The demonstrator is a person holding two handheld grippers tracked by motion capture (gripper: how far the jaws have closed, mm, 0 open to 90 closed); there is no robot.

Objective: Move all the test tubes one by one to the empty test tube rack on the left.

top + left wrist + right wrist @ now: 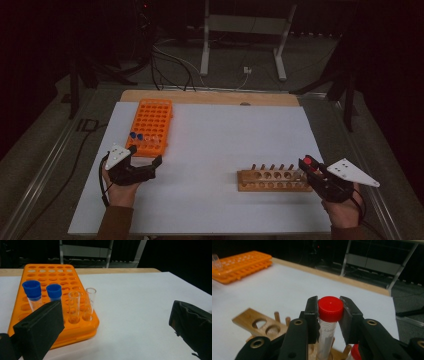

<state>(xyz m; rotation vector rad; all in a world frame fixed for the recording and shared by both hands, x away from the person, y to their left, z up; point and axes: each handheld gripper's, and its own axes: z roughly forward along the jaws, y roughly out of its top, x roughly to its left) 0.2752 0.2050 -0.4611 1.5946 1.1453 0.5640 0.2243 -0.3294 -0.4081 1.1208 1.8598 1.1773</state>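
We had the right gripper (pixel 329 315) clamped on a red-capped tube (pixel 330 312) at the right end of the wooden rack (pixel 272 180), the tube's bottom apparently in its hole. Tilting could jam it. The left gripper (pixel 145 161) stood wide, far left of the rack.

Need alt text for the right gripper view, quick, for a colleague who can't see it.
The right gripper is clamped on a red-capped clear tube, upright above a wooden rack on the white table. An orange rack lies far left.
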